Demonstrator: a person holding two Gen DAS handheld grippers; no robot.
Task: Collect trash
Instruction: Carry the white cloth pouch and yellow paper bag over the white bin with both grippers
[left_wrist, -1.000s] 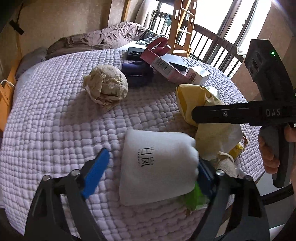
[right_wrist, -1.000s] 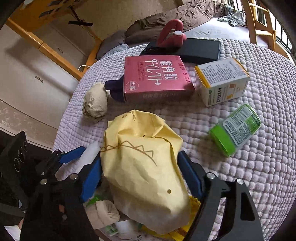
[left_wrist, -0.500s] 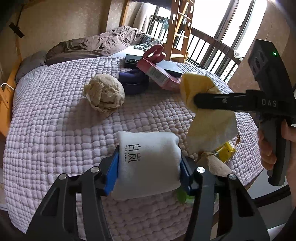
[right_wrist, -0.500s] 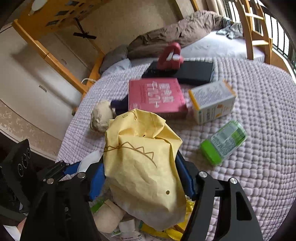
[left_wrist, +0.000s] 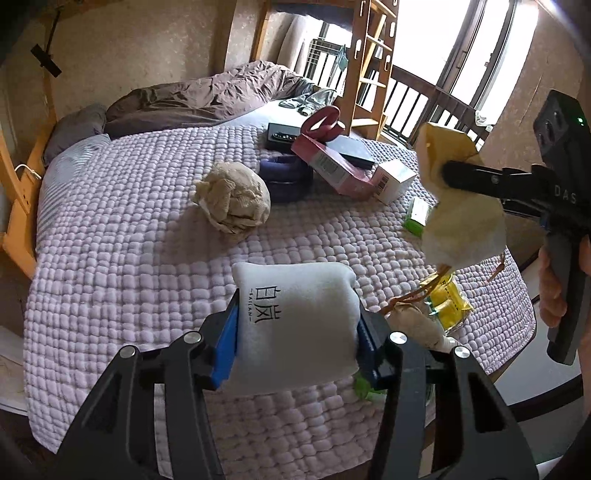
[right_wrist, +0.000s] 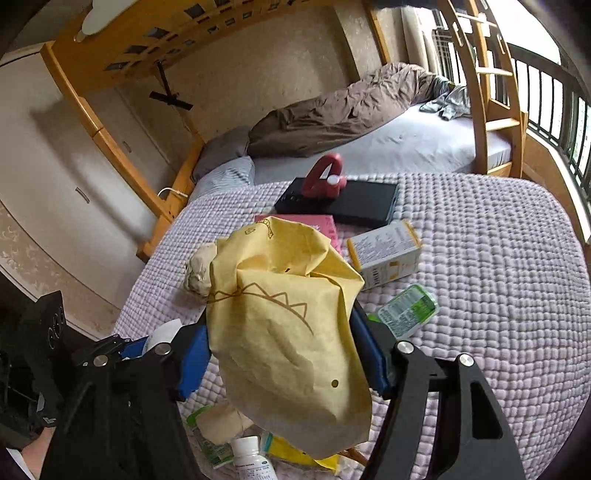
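The left gripper (left_wrist: 297, 336) has its blue pads pressed on both sides of a white pouch (left_wrist: 295, 317) with dark lettering, held just above the near edge of the lilac quilt (left_wrist: 129, 258). The right gripper (right_wrist: 280, 354) is clamped on a crumpled yellow paper bag (right_wrist: 284, 332), which hangs clear of the quilt. Below it lies a heap of scraps with 1 small white bottle (right_wrist: 253, 458). A balled beige wrapper (left_wrist: 232, 201), a pink box (left_wrist: 332, 170) and a green packet (right_wrist: 406, 312) sit farther back on the quilt.

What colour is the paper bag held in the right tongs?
Yellow paper bag, brown line print; clearest in the right wrist view.
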